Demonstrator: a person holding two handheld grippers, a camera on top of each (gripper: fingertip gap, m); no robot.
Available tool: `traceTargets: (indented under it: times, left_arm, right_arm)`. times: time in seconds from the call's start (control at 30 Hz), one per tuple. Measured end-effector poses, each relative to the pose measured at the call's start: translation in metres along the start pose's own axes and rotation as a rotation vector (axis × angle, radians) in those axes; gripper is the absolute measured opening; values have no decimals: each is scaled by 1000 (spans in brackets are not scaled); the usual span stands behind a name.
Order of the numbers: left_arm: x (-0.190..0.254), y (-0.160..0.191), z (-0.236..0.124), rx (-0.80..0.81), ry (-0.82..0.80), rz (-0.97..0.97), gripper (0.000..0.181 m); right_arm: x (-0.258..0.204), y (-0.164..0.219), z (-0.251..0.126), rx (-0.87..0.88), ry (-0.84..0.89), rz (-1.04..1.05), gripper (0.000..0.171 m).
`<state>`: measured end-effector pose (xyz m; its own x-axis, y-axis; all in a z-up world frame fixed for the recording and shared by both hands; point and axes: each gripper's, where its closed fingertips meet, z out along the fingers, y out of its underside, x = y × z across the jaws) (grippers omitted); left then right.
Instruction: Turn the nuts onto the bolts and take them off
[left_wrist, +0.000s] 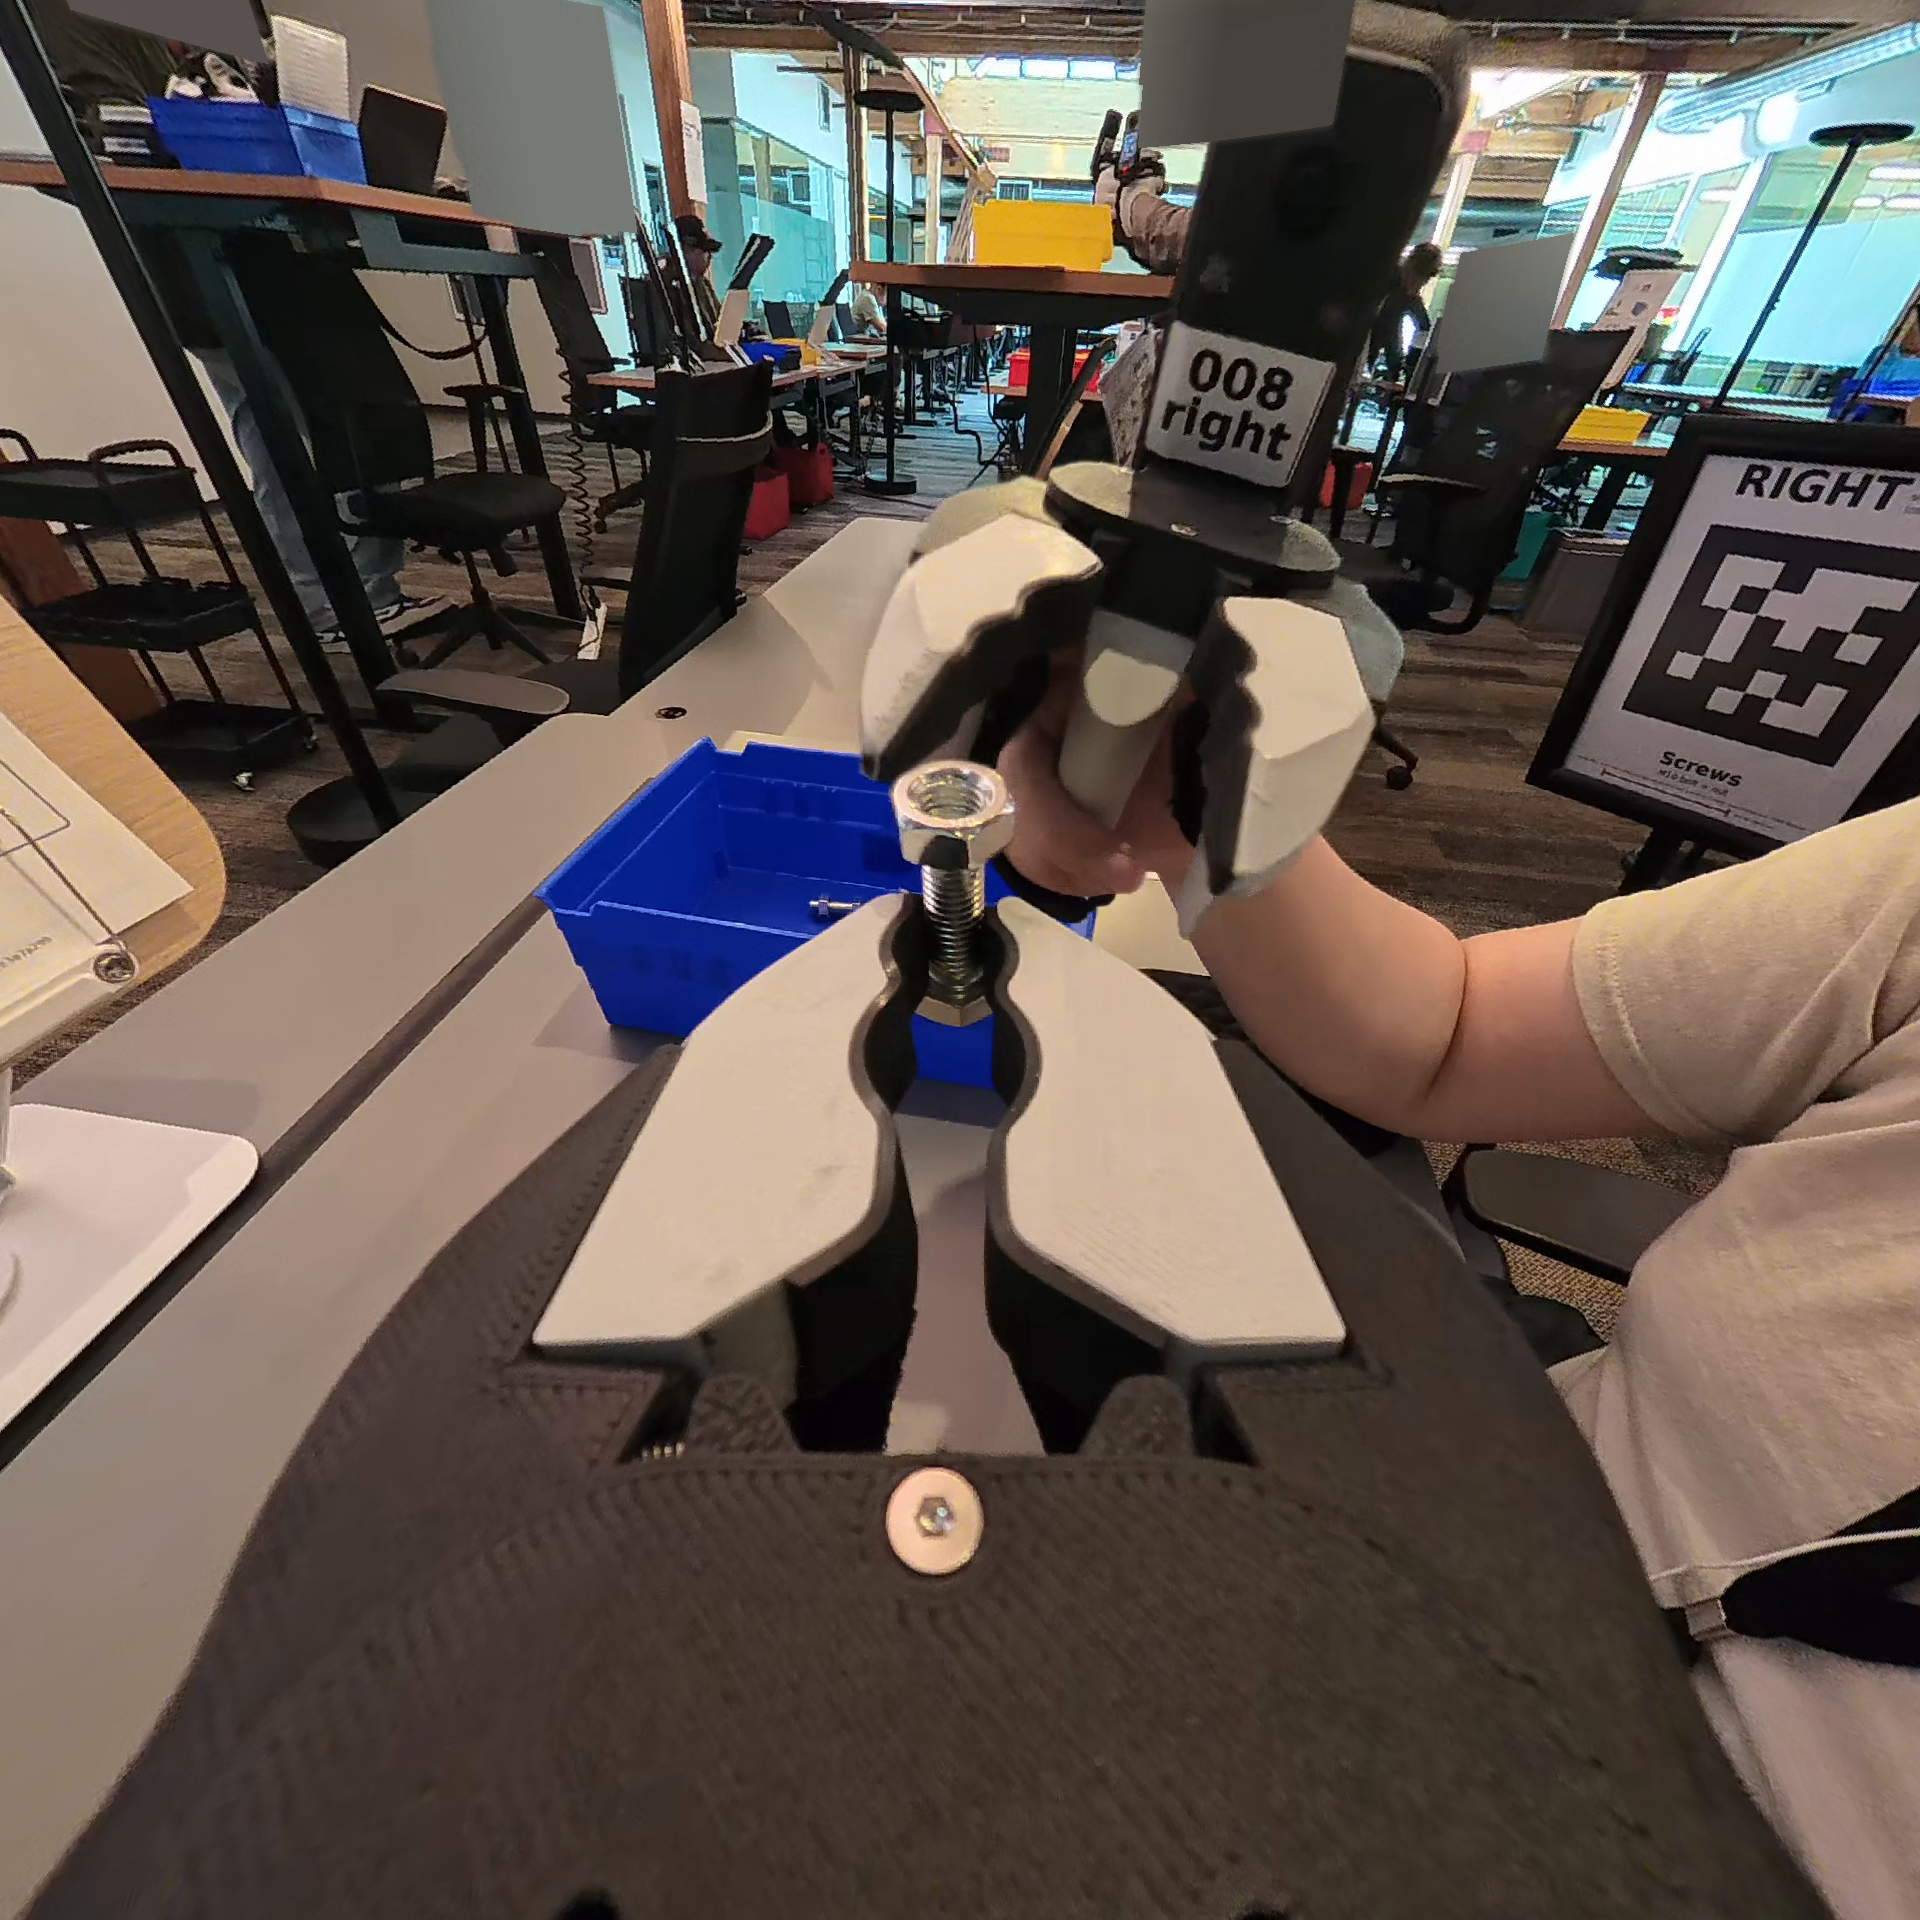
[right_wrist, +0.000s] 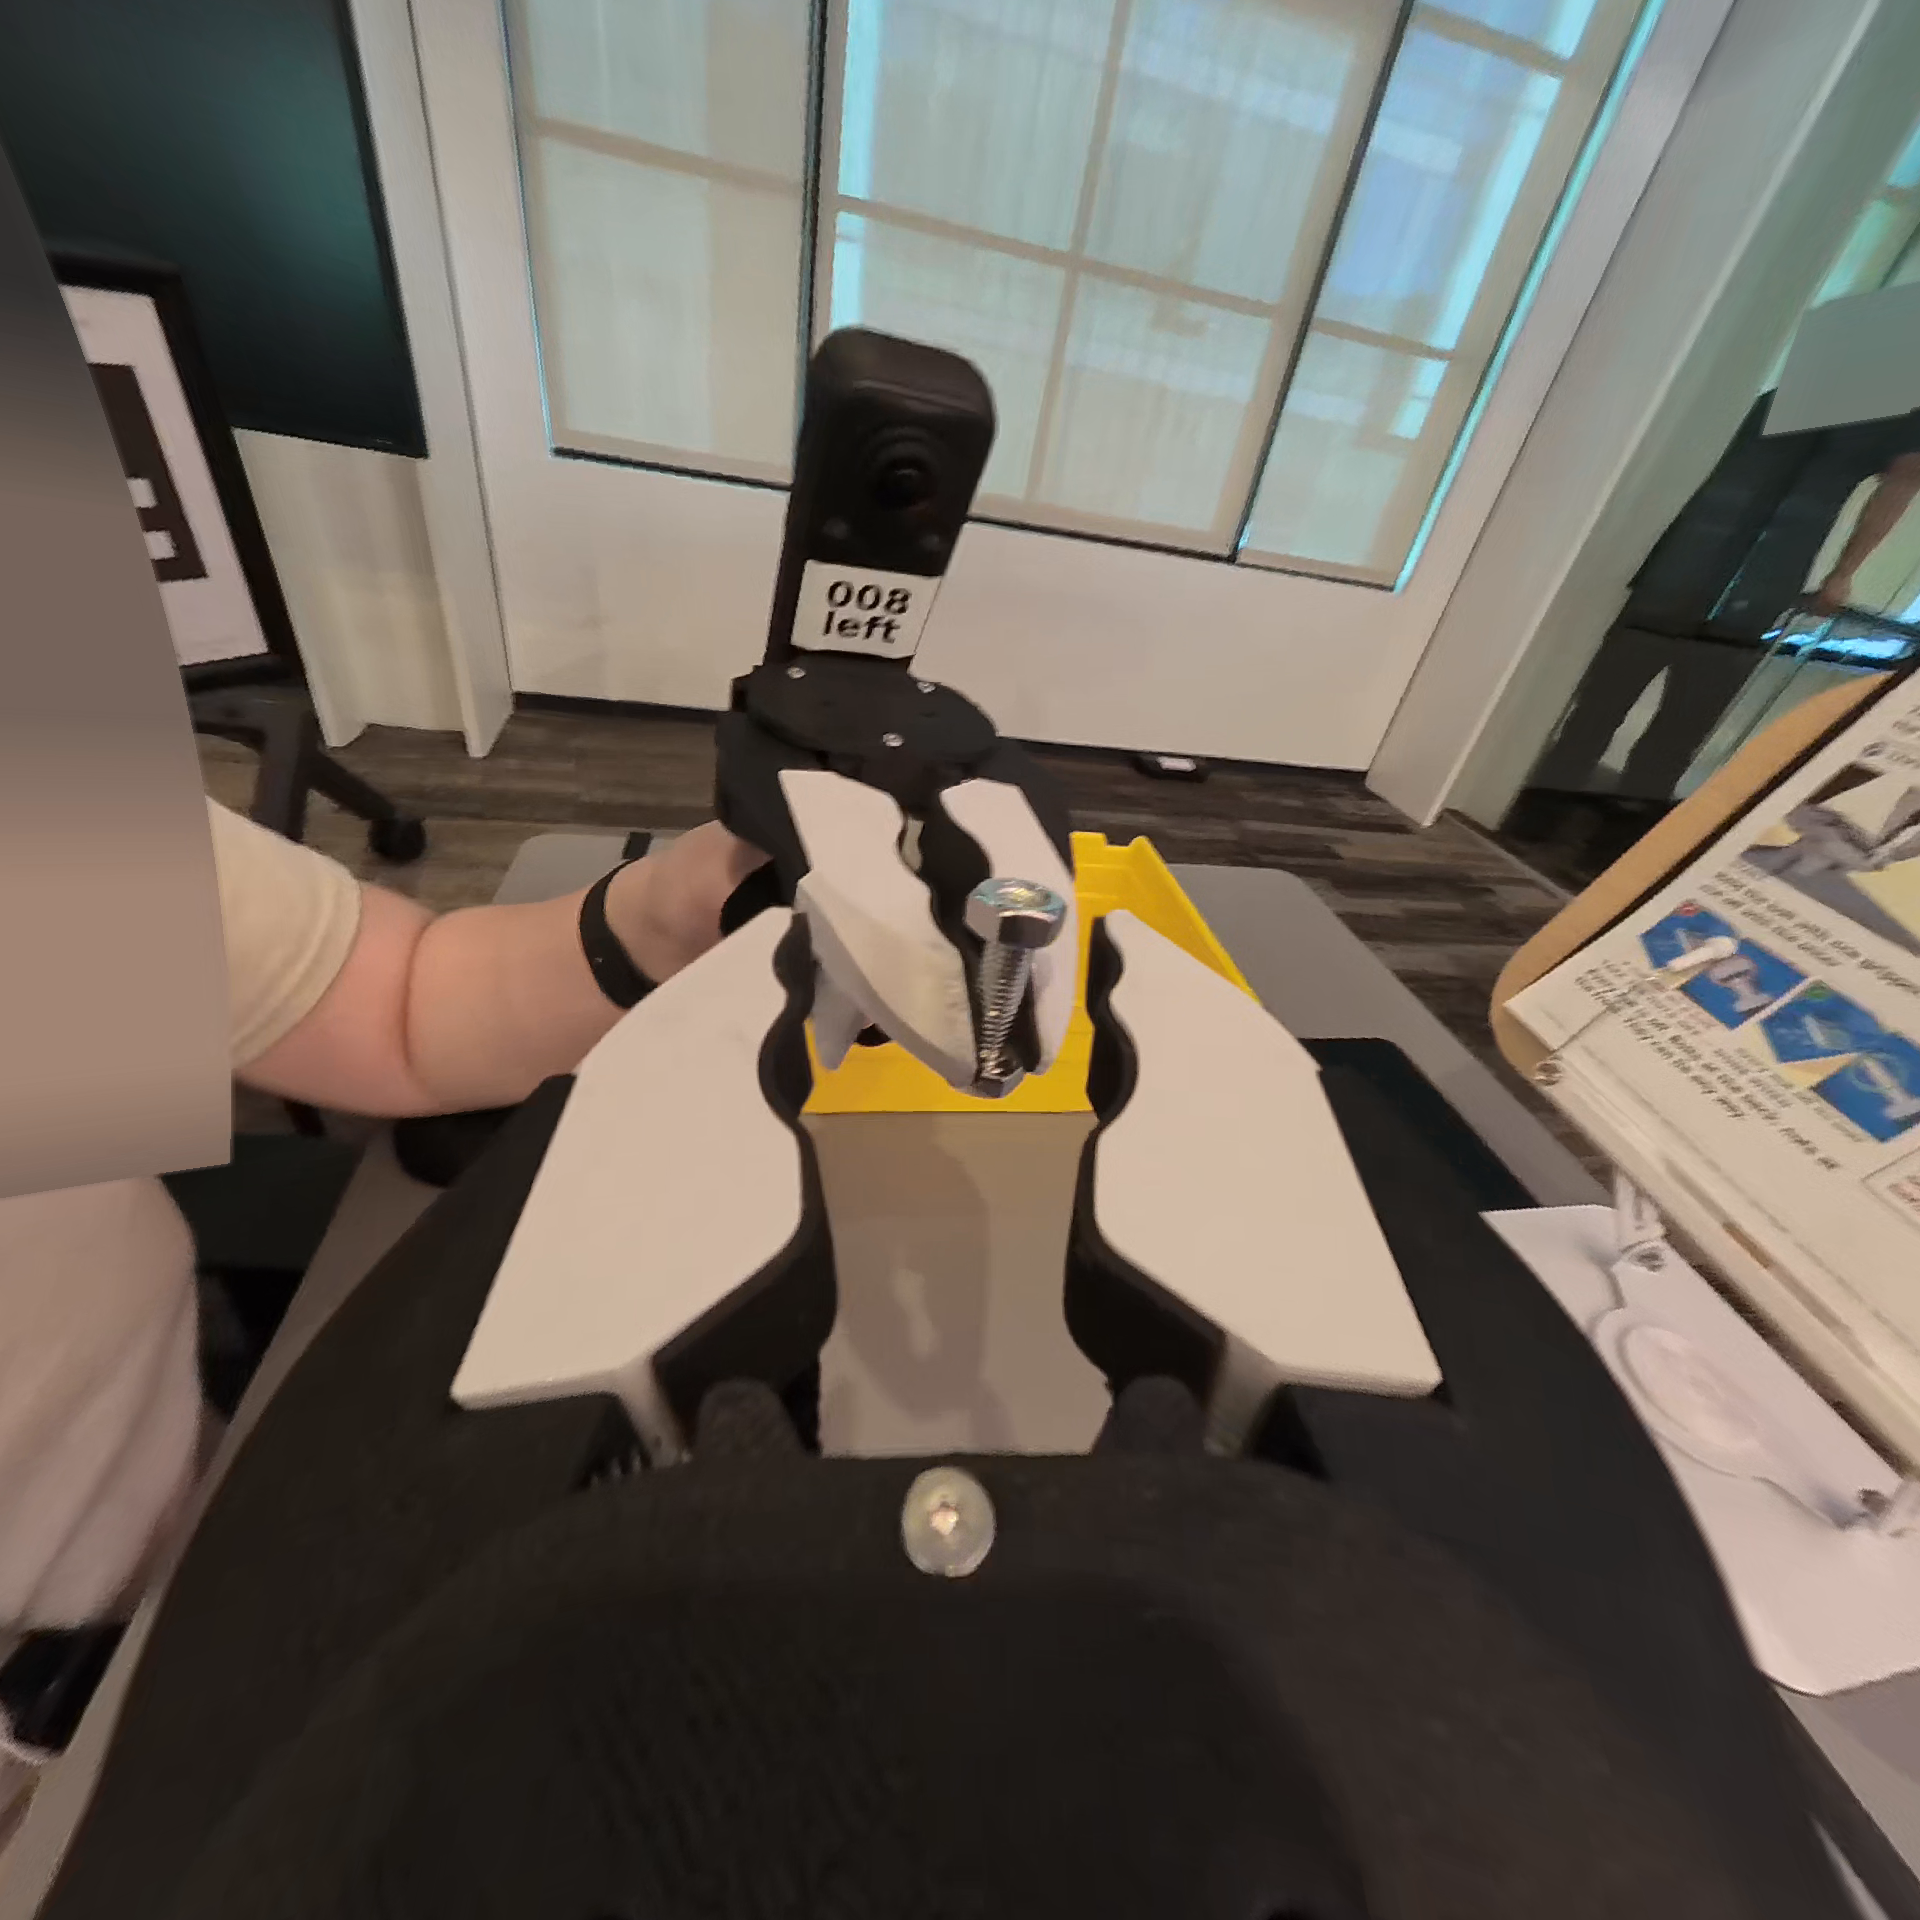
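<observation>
My left gripper is shut on a silver bolt and holds it upright above the table, hex head at the bottom between the fingers. A silver nut sits at the top end of the thread. The right gripper hangs open just behind and above the nut, not touching it. In the right wrist view my right gripper is open wide and empty. The left gripper stands beyond its fingertips with the bolt and nut.
A blue bin holding a small bolt stands on the grey table behind the bolt. A yellow bin sits behind the left gripper. An instruction sheet on a stand is at the right. A framed sign stands beyond the person's arm. Less than 4 cm separates the two grippers' tips.
</observation>
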<state>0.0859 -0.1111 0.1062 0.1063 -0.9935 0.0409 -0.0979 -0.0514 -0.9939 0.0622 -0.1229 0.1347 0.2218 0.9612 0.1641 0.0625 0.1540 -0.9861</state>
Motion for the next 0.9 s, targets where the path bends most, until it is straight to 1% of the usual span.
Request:
traceTargets:
  times: [0.07, 0.13, 0.17, 0.2, 0.27, 0.3, 0.33, 0.57, 0.63, 0.7, 0.77, 0.83, 0.9]
  left_arm:
    - [-4, 0, -1, 0, -18, -3, 9]
    - [-7, -1, -4, 6, -24, -8, 9]
    - [-6, -2, -5, 14, -15, -14, 9]
    - [-4, -4, -5, 21, -1, -21, 9]
    - [0, -5, -4, 24, 17, -21, 9]
    - [1, -4, -3, 21, 18, -13, 9]
    - [2, -4, -2, 15, 14, -7, 10]
    - [5, -4, -1, 10, 19, 8, 9]
    - [2, -6, -3, 17, -6, 19, 10]
    - [-7, -10, -9, 33, -51, 8, 9]
    - [-14, -12, -15, 45, -70, -14, 9]
    - [-12, -14, -17, 56, -46, -30, 9]
    - [-6, -13, -13, 41, -21, -19, 9]
  right_arm:
    - [-4, -1, -1, -1, -13, -25, 51]
    - [-7, -5, -4, 11, -27, -44, 41]
    - [-6, -7, -6, 18, -19, -42, 40]
    - [-2, -9, -7, 28, 11, -38, 41]
    - [6, -10, -6, 54, 56, -27, 57]
    - [5, -10, -4, 65, 50, -29, 63]
    - [3, -8, -2, 65, 36, -28, 65]
    - [-13, -3, 7, 27, -38, -53, 67]
    - [-14, -2, 6, 16, -38, -59, 71]
    - [-15, -5, 2, 13, -39, -73, 69]
    - [-22, -11, -3, 29, -71, -74, 62]
    - [-16, -16, -5, 48, -26, -83, 62]
    - [-5, -18, -4, 77, 40, -79, 65]
